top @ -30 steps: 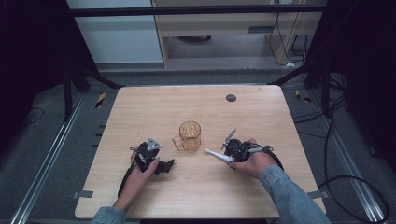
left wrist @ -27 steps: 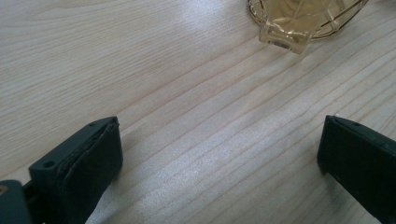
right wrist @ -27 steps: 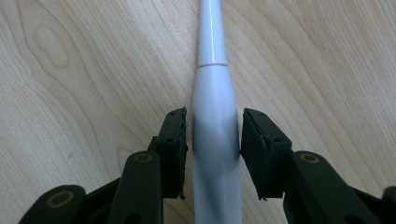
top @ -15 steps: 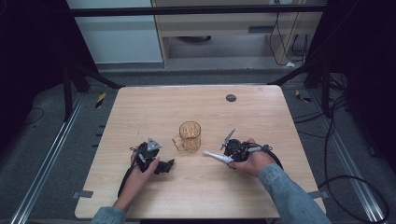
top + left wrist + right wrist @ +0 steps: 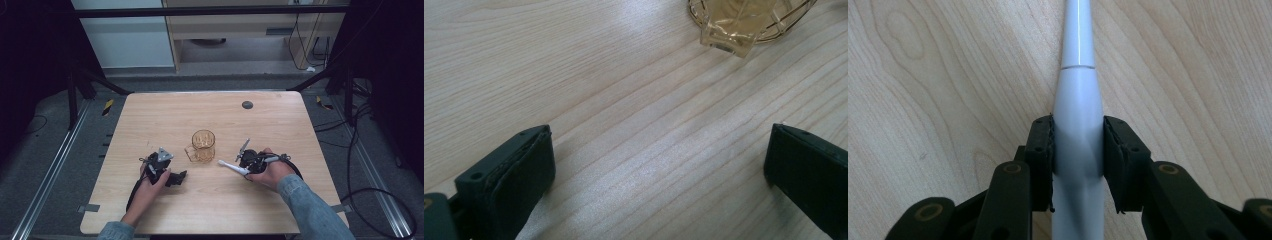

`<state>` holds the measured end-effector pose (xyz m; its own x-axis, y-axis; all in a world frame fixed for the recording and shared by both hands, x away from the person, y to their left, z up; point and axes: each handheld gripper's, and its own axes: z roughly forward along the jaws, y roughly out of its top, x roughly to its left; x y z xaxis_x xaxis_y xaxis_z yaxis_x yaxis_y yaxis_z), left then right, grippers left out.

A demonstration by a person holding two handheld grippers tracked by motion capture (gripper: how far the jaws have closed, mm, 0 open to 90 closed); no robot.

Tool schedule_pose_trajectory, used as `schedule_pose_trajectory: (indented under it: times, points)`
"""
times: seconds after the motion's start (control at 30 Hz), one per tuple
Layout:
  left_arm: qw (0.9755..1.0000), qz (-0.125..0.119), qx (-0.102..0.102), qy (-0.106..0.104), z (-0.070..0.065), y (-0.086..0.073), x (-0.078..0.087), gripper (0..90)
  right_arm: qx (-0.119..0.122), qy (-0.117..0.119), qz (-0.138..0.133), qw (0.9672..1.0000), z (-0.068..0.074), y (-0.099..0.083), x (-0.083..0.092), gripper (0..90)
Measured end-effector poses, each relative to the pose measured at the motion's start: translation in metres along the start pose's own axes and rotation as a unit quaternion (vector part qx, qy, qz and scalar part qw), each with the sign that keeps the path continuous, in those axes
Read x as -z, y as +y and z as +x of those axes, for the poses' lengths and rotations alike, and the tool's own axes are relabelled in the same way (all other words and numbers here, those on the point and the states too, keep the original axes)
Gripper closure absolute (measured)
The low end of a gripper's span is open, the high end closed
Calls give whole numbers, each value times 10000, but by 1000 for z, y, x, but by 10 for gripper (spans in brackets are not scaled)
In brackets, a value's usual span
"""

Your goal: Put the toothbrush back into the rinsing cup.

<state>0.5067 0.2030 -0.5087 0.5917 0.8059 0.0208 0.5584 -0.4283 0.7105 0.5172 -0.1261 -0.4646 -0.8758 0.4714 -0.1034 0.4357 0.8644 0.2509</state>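
Note:
An amber glass mug [image 5: 202,145] with a handle stands upright at the table's middle; its base shows in the left gripper view [image 5: 744,22]. My right gripper [image 5: 245,167] lies low to the mug's right, shut on a white tapered handle [image 5: 227,164] that points left toward the mug. In the right gripper view, both pads press the handle's sides [image 5: 1075,95] between my right gripper's [image 5: 1078,137] jaws, which have just been closing on it. My left gripper [image 5: 177,177] rests on the table left of the mug. Its jaws stand wide open over bare wood [image 5: 659,170].
A small dark round cap [image 5: 247,105] sits in the wooden tabletop [image 5: 150,120] toward the far right. Cables lie on the floor beyond the right edge [image 5: 380,195]. A metal rail runs along the left side [image 5: 55,170].
The white handle's tip lies slightly further left than a second ago. Both hands and the mug have stayed in place.

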Motion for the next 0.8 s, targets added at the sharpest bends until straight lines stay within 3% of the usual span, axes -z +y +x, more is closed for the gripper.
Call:
schedule_pose_trajectory:
  times: [0.37,0.8]
  points:
    - [10000,1,0,-1,0,0,0,0,-110,3,98,9999,-2,-1,2,669]
    - [10000,1,2,0,0,0,0,0,-467,-31,-245,9986,-15,-5,20,670]
